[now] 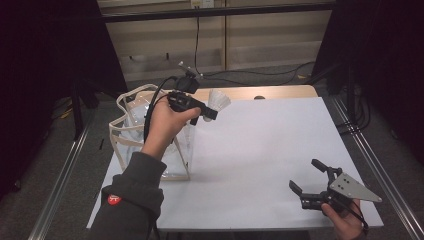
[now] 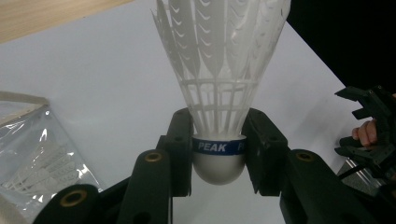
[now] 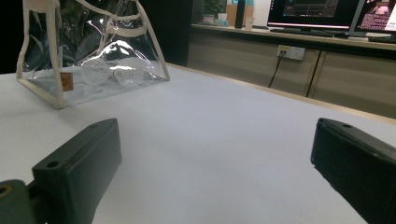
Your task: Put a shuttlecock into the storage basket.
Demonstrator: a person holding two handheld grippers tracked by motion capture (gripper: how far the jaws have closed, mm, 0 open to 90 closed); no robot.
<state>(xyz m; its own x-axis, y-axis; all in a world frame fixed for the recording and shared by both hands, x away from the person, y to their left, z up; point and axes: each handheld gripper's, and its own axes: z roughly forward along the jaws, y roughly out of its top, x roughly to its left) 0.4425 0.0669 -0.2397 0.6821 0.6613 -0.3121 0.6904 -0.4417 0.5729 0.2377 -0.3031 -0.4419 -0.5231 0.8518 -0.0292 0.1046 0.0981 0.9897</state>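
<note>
**Firmly pinched: a shuttlecock in our left claw**

Right now our left gripper is clamped on the white plastic shuttlecock with a blue band. Its two black jaws press on either side of the rounded cork, at the band lettered PEAK, and the feathered skirt fans out away from the claw. From the high view, we hold that left gripper raised above the white table, the hand wrapped around its body with the forearm reaching up from the bottom edge, and the shuttlecock sticks out to the right of the jaws, just beside the clear plastic bag with cream trim. More shuttlecocks lie inside that bag.

Our right gripper rests low near the table's near right corner, well apart from the bag, its jaws spread wide with nothing between them.
</note>
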